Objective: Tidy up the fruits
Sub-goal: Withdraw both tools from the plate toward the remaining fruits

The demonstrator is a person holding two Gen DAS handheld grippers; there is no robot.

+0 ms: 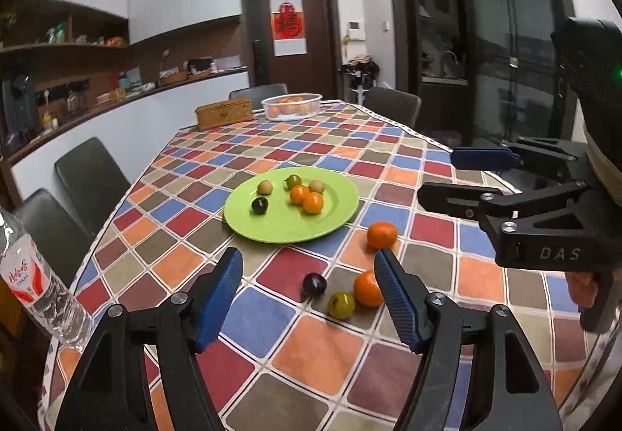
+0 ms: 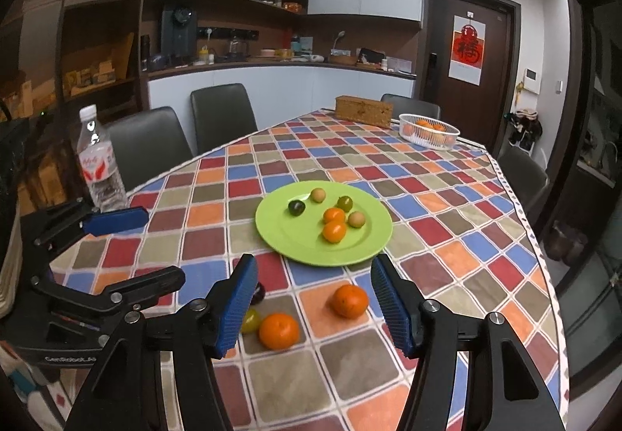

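Left wrist view: left gripper (image 1: 309,295) low over the near edge of the table (image 1: 388,143), ribbed blue pads spread wide, nothing pinched. Between them on the checked tablecloth (image 1: 272,318): dark plum (image 1: 314,285), green plum (image 1: 341,305), orange (image 1: 366,288) partly behind the right pad; second orange (image 1: 382,235) just beyond. Right gripper (image 1: 447,174) level at the table's right edge, also spread, empty. Round green plate (image 1: 280,229) mid-table, holding two small oranges, two pale fruits, one green, one dark. Clear basket (image 1: 292,105) of oranges and woven box (image 1: 224,113) at the far edge; plastic bottle (image 1: 35,287) at the left edge.

Right wrist view: right gripper (image 2: 314,299) low, pads apart, empty, framing two oranges (image 2: 350,300) (image 2: 278,330) near the table's near edge. Green plum (image 2: 250,320) and dark plum (image 2: 257,293) half hidden behind the left pad. Left gripper (image 2: 155,248) at left, spread. Plate (image 2: 287,236) with six fruits beyond.
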